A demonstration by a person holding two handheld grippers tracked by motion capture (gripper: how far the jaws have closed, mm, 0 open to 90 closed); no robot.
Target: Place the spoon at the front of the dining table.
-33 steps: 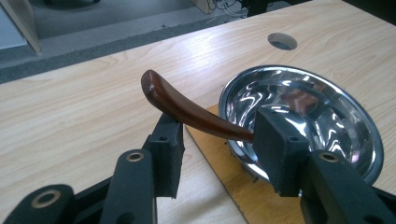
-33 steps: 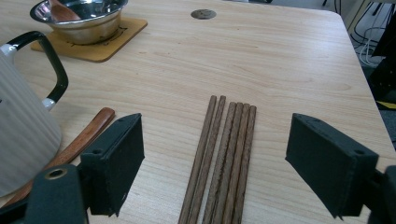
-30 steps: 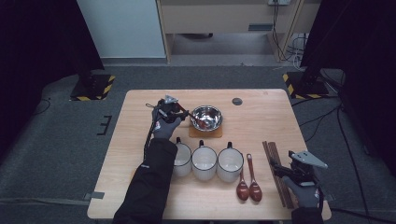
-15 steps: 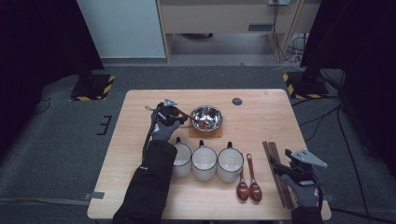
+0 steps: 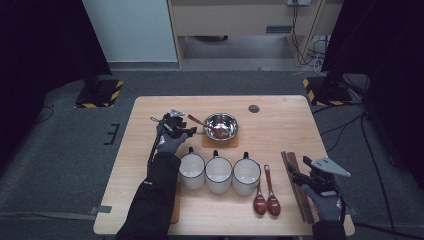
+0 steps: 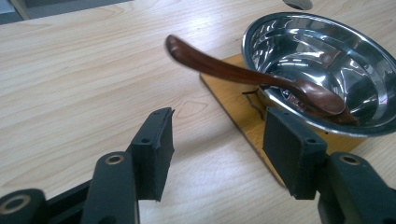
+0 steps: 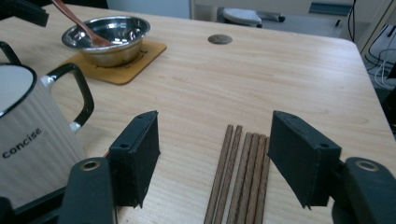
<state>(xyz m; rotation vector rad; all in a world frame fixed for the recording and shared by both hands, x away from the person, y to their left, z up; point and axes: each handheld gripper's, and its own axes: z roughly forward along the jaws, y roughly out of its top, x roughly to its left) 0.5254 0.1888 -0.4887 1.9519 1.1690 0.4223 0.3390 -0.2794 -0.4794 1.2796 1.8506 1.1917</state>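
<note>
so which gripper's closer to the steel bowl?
Left. The left gripper sits just left of the steel bowl, open; the right gripper is at the near edge over the chopsticks.

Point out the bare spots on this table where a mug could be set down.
Free: the far right of the table, between the steel bowl and the right edge; also the left strip beside the sleeve. Crowded: the near middle, with three mugs, two spoons and chopsticks.

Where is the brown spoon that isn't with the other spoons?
In the high view, it rests in the steel bowl, handle poking left toward the left tool.
</note>
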